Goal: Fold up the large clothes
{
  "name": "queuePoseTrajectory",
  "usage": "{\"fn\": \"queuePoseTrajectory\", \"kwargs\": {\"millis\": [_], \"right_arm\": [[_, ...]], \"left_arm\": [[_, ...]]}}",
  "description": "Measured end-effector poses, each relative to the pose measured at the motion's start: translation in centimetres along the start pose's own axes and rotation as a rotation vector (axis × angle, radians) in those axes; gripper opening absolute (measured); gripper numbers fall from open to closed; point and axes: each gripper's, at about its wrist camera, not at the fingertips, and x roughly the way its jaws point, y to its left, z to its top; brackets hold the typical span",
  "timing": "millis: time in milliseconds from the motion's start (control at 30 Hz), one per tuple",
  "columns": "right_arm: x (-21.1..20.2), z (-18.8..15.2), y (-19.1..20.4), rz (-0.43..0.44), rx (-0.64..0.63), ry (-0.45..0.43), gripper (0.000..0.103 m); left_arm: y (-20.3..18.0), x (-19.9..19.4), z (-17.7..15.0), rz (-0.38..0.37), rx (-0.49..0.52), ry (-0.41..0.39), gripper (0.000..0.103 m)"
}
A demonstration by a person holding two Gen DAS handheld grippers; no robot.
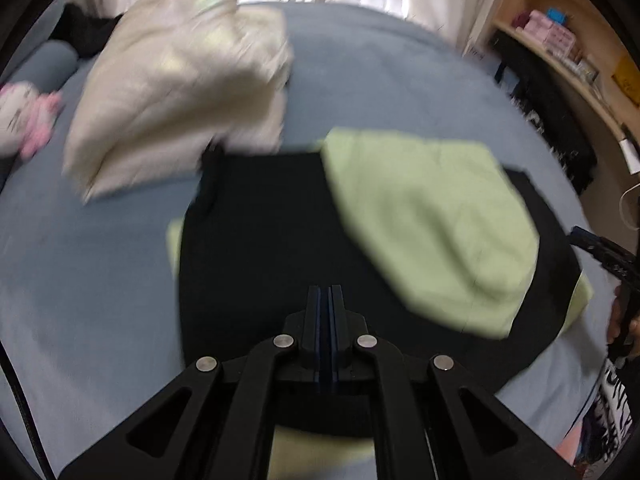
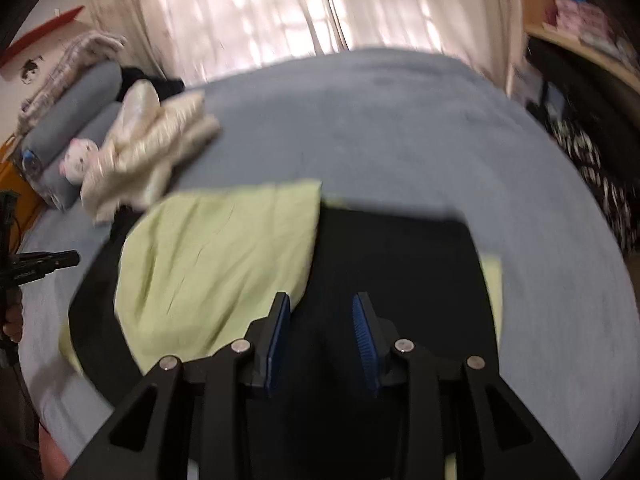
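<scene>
A large black garment (image 1: pixel 260 240) lies spread on the blue-grey bed (image 1: pixel 80 280). A light green part (image 1: pixel 432 220) is folded over its right half, and green edges peek out from under the black. My left gripper (image 1: pixel 330 292) hovers above the black cloth, shut with nothing between its pads. In the right wrist view the green fold (image 2: pixel 216 260) lies to the left and the black garment (image 2: pixel 400 260) sits under my right gripper (image 2: pixel 322 308). That gripper is open, its blue pads (image 2: pixel 362 332) apart and empty. Each gripper shows at the edge of the other's view. Both views are blurred.
A crumpled cream cloth pile (image 1: pixel 172 88) lies on the bed beyond the garment, with a pink-and-white plush toy (image 1: pixel 24 116) and a grey bolster (image 2: pixel 72 120) further left. Wooden shelves (image 1: pixel 560 40) stand to the right. Curtains (image 2: pixel 280 8) hang behind the bed (image 2: pixel 400 120).
</scene>
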Motion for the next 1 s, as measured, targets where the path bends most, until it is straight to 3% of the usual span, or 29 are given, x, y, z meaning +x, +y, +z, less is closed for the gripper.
{"fn": "queuePoseTrajectory", "kwargs": {"millis": [100,333,500,633,700,733,1000], "right_arm": [[-1.9,-2.3,-0.1,0.027,0.053,0.016,0.033],[-5.8,-5.6,2.7,0.107,0.079,0.021,0.039],[-6.4,-6.8,4.6,0.165,0.083,0.012,0.042],[-4.9,-7.5,5.2,0.217,0.131,0.01,0.042],[-3.7,-7.7,5.2,0.242,0.164,0.018,0.042],[-3.0,-7.7,5.2,0.256,0.18,0.025,0.042],[3.1,-7.2,4.5,0.373,0.326,0.061,0.042]], "left_arm": [[0.3,-1.5,-3.3,0.001,-0.02,0.033,0.001],[-0.6,-6.1,-5.0,-0.061,-0.026,-0.014,0.007],[-2.4,-7.1,-5.6,-0.142,-0.048,-0.042,0.022],[-3.2,-5.4,-5.8,-0.239,-0.104,-0.037,0.027],[-3.4,-4.2,-5.7,-0.28,-0.147,-0.032,0.042],[-3.4,-3.2,-5.6,-0.307,-0.176,-0.036,0.044],[-4.1,3.9,-4.5,-0.489,-0.31,-0.04,0.044]]}}
